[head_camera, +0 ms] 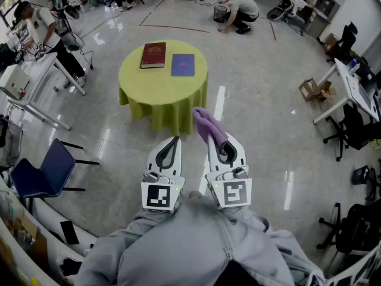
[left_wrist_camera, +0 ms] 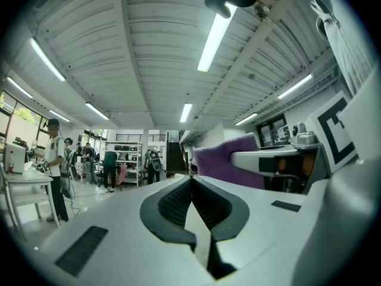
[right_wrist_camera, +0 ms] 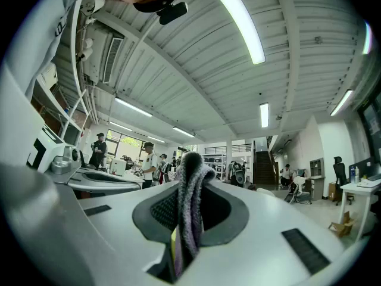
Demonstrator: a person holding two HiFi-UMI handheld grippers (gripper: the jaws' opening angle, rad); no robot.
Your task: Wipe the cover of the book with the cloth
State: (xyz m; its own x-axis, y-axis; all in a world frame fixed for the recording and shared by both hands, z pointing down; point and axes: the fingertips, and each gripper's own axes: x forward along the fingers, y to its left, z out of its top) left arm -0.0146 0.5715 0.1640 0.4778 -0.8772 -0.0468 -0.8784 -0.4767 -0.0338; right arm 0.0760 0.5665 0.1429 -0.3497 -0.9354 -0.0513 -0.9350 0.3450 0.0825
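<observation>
A dark red book point(head_camera: 153, 55) and a blue book point(head_camera: 183, 64) lie side by side on a round table with a yellow-green cover point(head_camera: 161, 94), well ahead of both grippers. My right gripper point(head_camera: 219, 140) is shut on a purple cloth point(head_camera: 206, 126), which sticks up from its jaws towards the table. In the right gripper view the cloth point(right_wrist_camera: 190, 195) is pinched between the dark pads. My left gripper point(head_camera: 175, 140) is held beside the right one, shut, with nothing between its jaws point(left_wrist_camera: 191, 182). Both point up and forward, away from the table top.
A blue chair point(head_camera: 44, 171) stands at the left and white desks point(head_camera: 30, 82) beyond it. On the right are a desk point(head_camera: 351, 88), office chairs point(head_camera: 351, 130) and a cardboard box point(head_camera: 312, 89). People work at the back point(head_camera: 238, 8) and far left point(head_camera: 44, 31).
</observation>
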